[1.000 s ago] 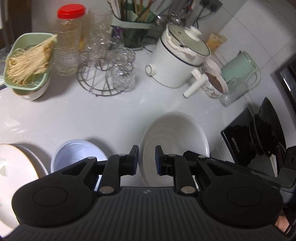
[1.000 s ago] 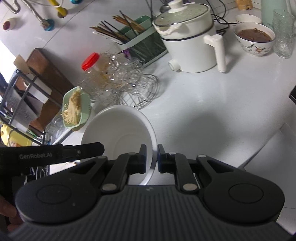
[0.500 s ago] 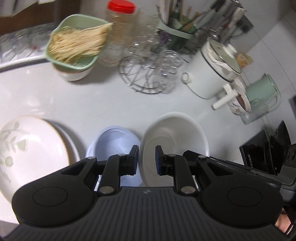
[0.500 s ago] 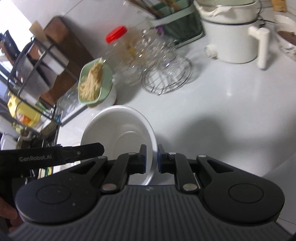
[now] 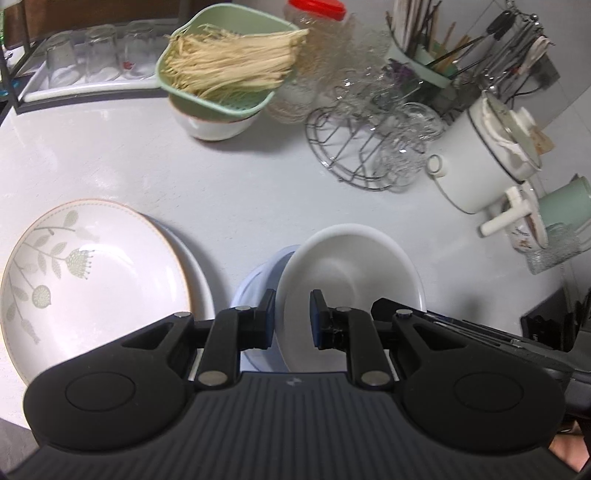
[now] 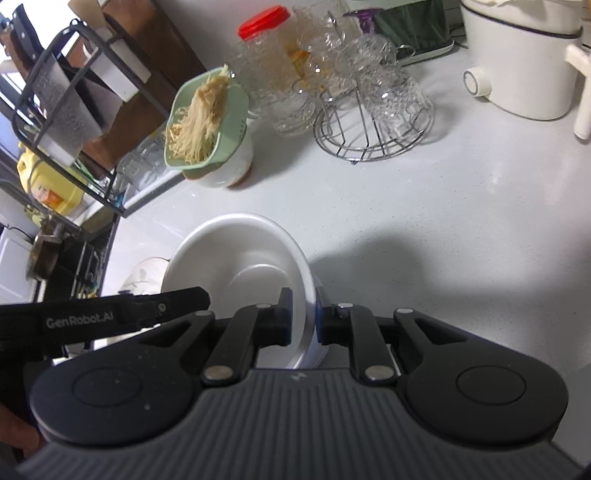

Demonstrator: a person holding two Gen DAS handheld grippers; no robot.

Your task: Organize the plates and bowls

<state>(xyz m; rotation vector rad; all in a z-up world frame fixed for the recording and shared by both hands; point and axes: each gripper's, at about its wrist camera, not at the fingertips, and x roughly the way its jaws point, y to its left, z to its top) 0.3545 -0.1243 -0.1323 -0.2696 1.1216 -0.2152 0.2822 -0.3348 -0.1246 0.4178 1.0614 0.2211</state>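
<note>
A white bowl (image 5: 351, 269) is held by both grippers over a pale blue bowl (image 5: 255, 280) on the white counter. My left gripper (image 5: 293, 319) is shut on the white bowl's left rim. My right gripper (image 6: 303, 317) is shut on its right rim; the bowl (image 6: 240, 258) fills the middle of the right wrist view, with the blue bowl (image 6: 320, 295) just showing under it. A leaf-patterned plate (image 5: 92, 277) lies on a plain white plate (image 5: 199, 273) to the left.
At the back stand a green colander of noodles (image 5: 225, 74) on a bowl, a wire rack of glasses (image 5: 373, 147), a red-lidded jar (image 5: 314, 14), a white pot (image 5: 491, 147), a utensil holder (image 5: 424, 48) and a tray of glasses (image 5: 92, 62).
Both grippers have carried the white bowl to the left, so it now overlaps the blue bowl. The patterned plate has come fully into the left wrist view.
</note>
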